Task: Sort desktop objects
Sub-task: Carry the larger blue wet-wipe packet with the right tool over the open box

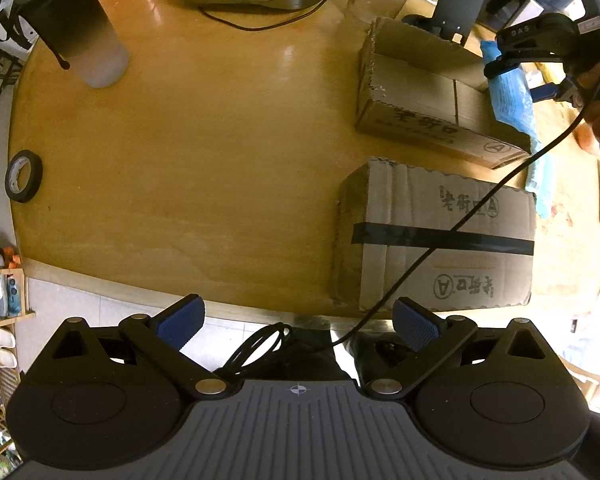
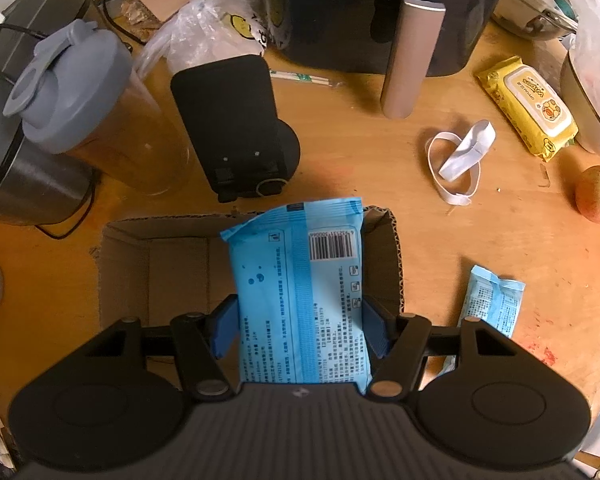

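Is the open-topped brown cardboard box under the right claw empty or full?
Empty as far as visible: the open-topped brown cardboard box shows bare floor; the held blue packet hides its right part.

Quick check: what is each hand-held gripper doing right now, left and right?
Left hand-held gripper: open, nothing between its pads.
Right hand-held gripper: closed on the blue wipes pack, held over the open cardboard box.

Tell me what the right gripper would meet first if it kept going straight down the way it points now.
Most likely the inside of the open cardboard box. The right gripper is shut on the blue wipes pack, which hangs over the box's right part, so the pack's lower end would land first. How far down the floor lies is unclear.
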`<state>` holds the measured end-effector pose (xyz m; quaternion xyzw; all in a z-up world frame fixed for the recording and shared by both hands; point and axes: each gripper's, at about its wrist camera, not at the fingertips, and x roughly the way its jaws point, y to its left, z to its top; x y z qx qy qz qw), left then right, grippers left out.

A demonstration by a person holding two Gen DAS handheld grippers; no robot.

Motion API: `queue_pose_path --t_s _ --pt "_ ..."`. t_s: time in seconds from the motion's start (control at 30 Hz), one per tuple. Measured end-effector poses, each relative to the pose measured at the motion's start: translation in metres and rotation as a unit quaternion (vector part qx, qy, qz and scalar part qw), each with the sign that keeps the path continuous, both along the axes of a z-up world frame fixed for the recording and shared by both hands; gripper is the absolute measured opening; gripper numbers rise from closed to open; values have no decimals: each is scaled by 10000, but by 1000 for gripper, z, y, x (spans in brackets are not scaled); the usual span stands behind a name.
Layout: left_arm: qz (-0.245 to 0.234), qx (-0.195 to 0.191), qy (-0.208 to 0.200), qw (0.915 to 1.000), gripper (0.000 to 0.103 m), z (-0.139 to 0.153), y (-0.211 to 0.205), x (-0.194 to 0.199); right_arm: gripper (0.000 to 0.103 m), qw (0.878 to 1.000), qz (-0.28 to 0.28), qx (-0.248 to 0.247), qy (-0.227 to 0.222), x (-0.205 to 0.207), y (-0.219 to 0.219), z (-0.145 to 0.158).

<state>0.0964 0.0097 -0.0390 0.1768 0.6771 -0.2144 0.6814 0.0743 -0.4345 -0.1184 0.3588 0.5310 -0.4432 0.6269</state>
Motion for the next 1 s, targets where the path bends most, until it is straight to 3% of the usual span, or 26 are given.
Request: queue_pose_path --t_s 0.67,1.0 --pt "-1 53 11 10000 103 -1 -1 0 63 9999 -92 46 10 -4 -4 -12" --pt "13 165 20 9999 103 -4 -1 2 63 9998 -87 159 15 1 -9 -38"
